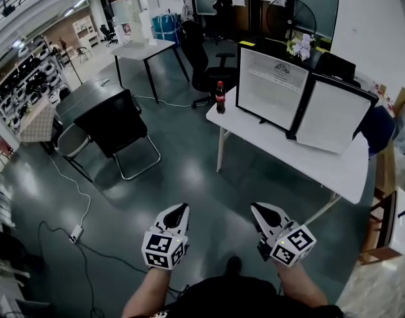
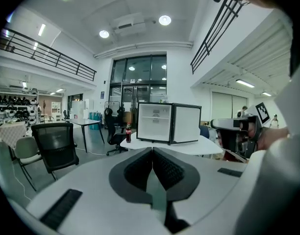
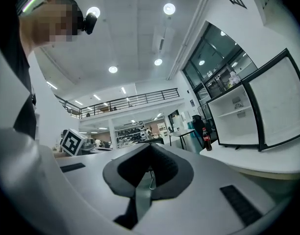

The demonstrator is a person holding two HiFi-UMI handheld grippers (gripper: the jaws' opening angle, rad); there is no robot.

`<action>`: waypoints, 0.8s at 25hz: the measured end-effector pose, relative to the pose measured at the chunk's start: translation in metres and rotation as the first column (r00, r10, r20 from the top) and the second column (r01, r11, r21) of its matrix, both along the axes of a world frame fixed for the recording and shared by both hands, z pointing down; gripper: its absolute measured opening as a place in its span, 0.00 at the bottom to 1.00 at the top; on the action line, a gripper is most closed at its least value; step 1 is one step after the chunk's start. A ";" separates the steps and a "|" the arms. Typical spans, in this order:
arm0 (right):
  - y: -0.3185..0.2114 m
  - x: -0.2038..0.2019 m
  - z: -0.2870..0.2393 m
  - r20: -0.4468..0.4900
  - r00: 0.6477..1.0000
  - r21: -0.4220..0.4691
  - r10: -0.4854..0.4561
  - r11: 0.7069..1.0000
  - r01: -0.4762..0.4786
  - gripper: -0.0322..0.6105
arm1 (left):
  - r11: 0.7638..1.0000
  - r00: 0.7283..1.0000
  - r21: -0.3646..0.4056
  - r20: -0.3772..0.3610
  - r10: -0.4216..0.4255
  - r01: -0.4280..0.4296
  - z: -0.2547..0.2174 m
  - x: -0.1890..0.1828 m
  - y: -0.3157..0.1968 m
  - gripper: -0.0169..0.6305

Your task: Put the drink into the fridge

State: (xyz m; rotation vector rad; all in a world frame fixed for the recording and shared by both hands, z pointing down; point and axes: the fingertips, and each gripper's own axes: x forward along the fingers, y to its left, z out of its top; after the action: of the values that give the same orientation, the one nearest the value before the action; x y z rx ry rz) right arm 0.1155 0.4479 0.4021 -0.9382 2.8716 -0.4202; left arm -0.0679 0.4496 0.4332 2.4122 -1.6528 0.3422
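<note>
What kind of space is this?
Probably an open-plan office or lab: office chairs, white tables and stocked shelves along the wall. A mini fridge stands open on one table.

place: office-lab hall | signs: white desks [image 1: 275, 144]; office chairs [image 1: 113, 124]; mezzanine railing [image 2: 47, 53]

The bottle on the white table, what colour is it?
The bottle is dark with a red label, clearest in the head view.
</note>
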 end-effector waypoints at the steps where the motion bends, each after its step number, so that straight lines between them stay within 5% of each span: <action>1: -0.010 0.003 0.001 0.001 1.000 -0.003 -0.004 1.000 0.004 0.07 | 1.000 1.000 -0.002 0.000 -0.006 0.006 0.000 0.003 -0.010 0.05; 10: -0.075 0.038 0.002 0.023 1.000 -0.008 -0.004 1.000 0.005 0.07 | 1.000 1.000 -0.004 0.022 0.017 -0.017 -0.004 0.040 -0.072 0.05; 20: -0.135 0.018 0.017 0.009 1.000 -0.030 -0.012 0.999 0.012 0.07 | 1.000 1.000 -0.004 0.001 0.030 -0.030 0.011 0.028 -0.144 0.05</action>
State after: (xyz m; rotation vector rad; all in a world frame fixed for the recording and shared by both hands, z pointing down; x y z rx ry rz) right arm 0.1332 0.3128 0.4194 -0.9215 2.8725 -0.4684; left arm -0.0395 0.3053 0.4441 2.4361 -1.6167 0.3520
